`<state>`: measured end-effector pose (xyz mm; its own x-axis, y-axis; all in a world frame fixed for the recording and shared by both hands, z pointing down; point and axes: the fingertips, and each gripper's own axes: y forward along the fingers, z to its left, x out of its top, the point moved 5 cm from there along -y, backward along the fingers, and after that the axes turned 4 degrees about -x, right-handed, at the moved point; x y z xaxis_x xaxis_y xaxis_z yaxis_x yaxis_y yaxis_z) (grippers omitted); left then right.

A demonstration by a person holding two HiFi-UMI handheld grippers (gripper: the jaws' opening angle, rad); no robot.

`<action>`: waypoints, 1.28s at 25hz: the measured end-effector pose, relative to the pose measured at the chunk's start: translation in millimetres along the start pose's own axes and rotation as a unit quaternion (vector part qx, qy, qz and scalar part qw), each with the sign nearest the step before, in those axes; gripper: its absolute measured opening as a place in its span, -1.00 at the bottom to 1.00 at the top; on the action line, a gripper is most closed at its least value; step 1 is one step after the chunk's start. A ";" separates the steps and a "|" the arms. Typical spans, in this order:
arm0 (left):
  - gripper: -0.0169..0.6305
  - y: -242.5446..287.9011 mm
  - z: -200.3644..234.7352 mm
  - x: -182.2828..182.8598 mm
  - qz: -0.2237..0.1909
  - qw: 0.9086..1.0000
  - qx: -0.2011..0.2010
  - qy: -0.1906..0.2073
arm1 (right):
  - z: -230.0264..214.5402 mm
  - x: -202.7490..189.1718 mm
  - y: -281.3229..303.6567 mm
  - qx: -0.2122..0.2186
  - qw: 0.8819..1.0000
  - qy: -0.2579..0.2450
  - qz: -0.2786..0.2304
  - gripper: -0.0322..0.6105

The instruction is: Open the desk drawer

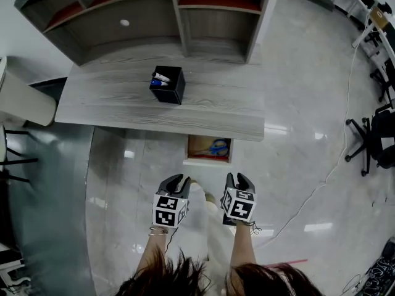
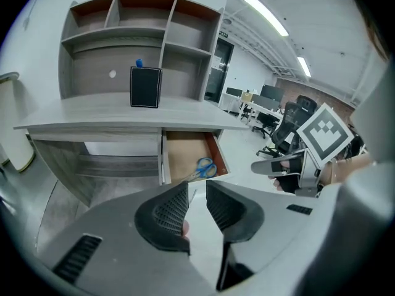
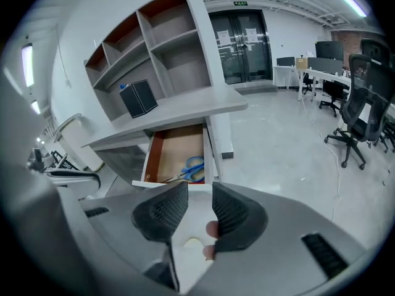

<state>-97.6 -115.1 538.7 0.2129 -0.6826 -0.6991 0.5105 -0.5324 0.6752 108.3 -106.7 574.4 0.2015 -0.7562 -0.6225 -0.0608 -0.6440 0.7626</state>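
Note:
The desk drawer (image 1: 209,161) stands pulled out from under the grey desk top (image 1: 123,103), with blue-handled scissors (image 1: 217,147) inside it. The drawer (image 2: 192,159) and scissors (image 2: 203,167) show beyond the left jaws; the right gripper view has the drawer (image 3: 176,156) and scissors (image 3: 193,167) too. My left gripper (image 1: 179,182) and right gripper (image 1: 238,180) hang side by side in front of the drawer, apart from it. Both stand open with a narrow gap and nothing between the pads.
A black pen holder (image 1: 168,84) with markers sits on the desk top. A shelf unit (image 1: 179,17) rises at the desk's back. A white cabinet (image 1: 21,94) stands at the left, office chairs (image 1: 376,137) and a floor cable (image 1: 336,159) at the right.

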 end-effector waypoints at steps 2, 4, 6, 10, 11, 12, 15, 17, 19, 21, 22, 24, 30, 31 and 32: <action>-0.67 -5.0 -1.5 1.6 -0.001 1.000 0.002 -0.001 | 1.9 2.3 -2.4 0.001 1.000 -0.001 -0.003 -0.50; -0.70 -8.6 -3.4 3.5 -0.001 1.000 0.003 -0.001 | 3.5 4.9 -4.8 0.003 1.000 -0.003 -0.005 -0.51; -0.72 -11.5 -4.6 7.4 -0.003 1.000 0.004 -0.001 | 5.2 7.9 -6.4 0.003 1.000 -0.006 -0.008 -0.51; -0.75 -18.5 -5.1 15.5 -0.008 1.000 0.005 0.002 | 9.7 13.0 -8.5 0.006 1.000 -0.016 -0.010 -0.55; -0.76 -20.1 -5.3 17.0 -0.009 1.000 0.005 0.004 | 10.6 13.9 -8.6 0.007 1.000 -0.020 -0.008 -0.56; -0.76 -21.6 -5.4 18.4 -0.010 1.000 0.005 0.006 | 11.1 14.8 -8.5 0.008 1.000 -0.024 -0.007 -0.57; -0.77 -28.1 -5.5 21.5 -0.015 1.000 0.005 0.012 | 12.2 17.2 -11.4 0.009 1.000 -0.026 -0.011 -0.58; -0.78 -35.5 -5.3 23.3 -0.020 1.000 0.007 0.014 | 14.2 18.0 -16.1 0.009 1.000 -0.024 -0.015 -0.58; -0.79 -43.7 -5.9 24.6 -0.027 1.000 0.007 0.013 | 17.0 18.4 -22.0 0.009 0.999 -0.024 -0.020 -0.59; -0.80 -53.3 -8.5 23.3 -0.033 0.999 0.006 0.014 | 20.7 16.7 -30.0 0.010 0.999 -0.028 -0.024 -0.59; -0.81 -58.5 -10.5 21.5 -0.035 0.999 0.005 0.015 | 22.8 14.5 -34.7 0.011 0.999 -0.033 -0.024 -0.59; -0.83 -68.1 -14.8 18.5 -0.040 0.999 0.002 0.016 | 26.1 9.9 -44.2 0.013 0.999 -0.046 -0.025 -0.60; -0.85 -91.7 -27.9 17.2 -0.054 0.998 -0.006 0.027 | 26.0 1.8 -71.5 0.009 0.998 -0.046 -0.037 -0.61; -0.85 -94.9 -29.7 17.1 -0.058 0.998 -0.007 0.029 | 26.1 0.9 -75.2 0.008 0.998 -0.045 -0.040 -0.61; -0.85 -98.2 -31.6 16.5 -0.061 0.998 -0.007 0.030 | 26.6 -0.1 -79.0 0.007 0.998 -0.045 -0.043 -0.61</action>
<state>-117.9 -58.2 453.4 0.1983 -0.5815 -0.7890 0.5479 -0.6017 0.5811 87.1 -58.9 509.6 0.1171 -0.7044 -0.7001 -0.0617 -0.7088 0.7028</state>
